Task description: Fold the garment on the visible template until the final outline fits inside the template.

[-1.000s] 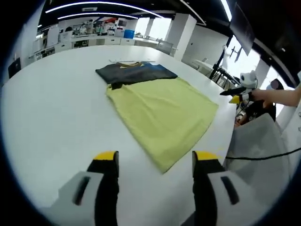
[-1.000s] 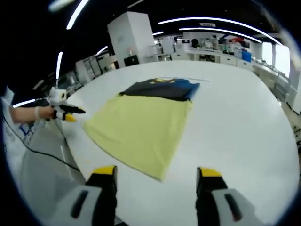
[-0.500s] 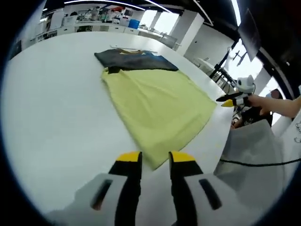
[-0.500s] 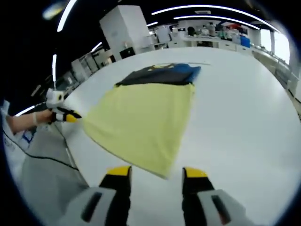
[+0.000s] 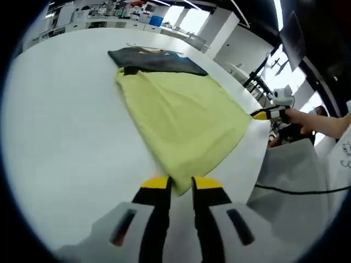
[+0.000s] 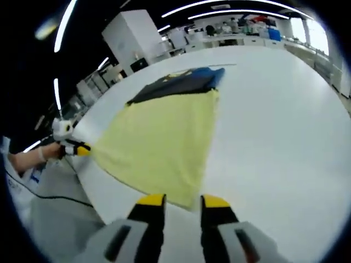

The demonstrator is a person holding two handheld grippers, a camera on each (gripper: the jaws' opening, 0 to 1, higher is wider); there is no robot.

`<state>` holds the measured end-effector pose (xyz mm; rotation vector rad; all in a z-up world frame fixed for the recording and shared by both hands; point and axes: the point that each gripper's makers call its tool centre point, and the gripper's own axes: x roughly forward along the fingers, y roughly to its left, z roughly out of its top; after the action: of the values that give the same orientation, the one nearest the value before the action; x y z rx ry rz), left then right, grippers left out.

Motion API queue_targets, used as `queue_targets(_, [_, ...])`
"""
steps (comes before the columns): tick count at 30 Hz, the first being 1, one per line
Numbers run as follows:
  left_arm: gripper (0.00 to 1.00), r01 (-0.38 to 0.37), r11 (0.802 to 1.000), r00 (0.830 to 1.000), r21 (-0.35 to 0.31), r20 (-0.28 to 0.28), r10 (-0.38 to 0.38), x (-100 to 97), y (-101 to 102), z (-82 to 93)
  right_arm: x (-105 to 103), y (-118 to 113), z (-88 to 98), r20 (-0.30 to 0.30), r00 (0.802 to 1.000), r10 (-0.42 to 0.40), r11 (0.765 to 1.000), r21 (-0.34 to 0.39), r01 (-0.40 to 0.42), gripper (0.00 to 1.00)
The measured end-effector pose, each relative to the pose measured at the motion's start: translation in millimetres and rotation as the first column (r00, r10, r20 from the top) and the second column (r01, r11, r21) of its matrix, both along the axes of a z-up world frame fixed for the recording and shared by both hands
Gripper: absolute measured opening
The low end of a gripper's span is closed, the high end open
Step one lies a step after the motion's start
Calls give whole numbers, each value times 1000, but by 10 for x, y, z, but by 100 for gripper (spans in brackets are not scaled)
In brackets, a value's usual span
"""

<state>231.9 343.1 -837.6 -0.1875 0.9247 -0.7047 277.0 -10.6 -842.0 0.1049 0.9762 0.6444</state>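
Each claw, the left gripper (image 5: 176, 182) and the right gripper (image 6: 184, 201), nearly shut, sits right at a near corner of the yellow garment (image 5: 181, 118), which stretches straight ahead on the white table (image 5: 60, 109).

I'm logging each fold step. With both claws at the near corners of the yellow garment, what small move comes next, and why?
Probably lift both corners together and carry them toward the dark far end. The left claw and right claw each look nearly shut on a near corner of the yellow garment, which lies flat and unfolded on the white table.
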Motion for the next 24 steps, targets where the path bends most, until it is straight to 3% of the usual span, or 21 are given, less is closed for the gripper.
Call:
queue_targets(5, [8, -5, 1000, 1000, -12, -15, 5, 31, 2, -35, 24, 3, -11, -11, 1000, -18, 1000, 17, 19, 15])
queue_targets(9, [3, -4, 1000, 1000, -10, -28, 4, 37, 19, -65, 28, -12, -56, -37, 999, -25, 1000, 4, 25, 0])
queue_targets(13, [1, -18, 999, 999, -28, -48, 17, 37, 18, -32, 20, 27, 33, -58, 997, -58, 997, 48, 60, 0])
queue_targets(24, [0, 12, 999, 995, -36, -95, -16, -183, 38, 162, -361, 58, 307, -111, 990, -89, 983, 150, 105, 0])
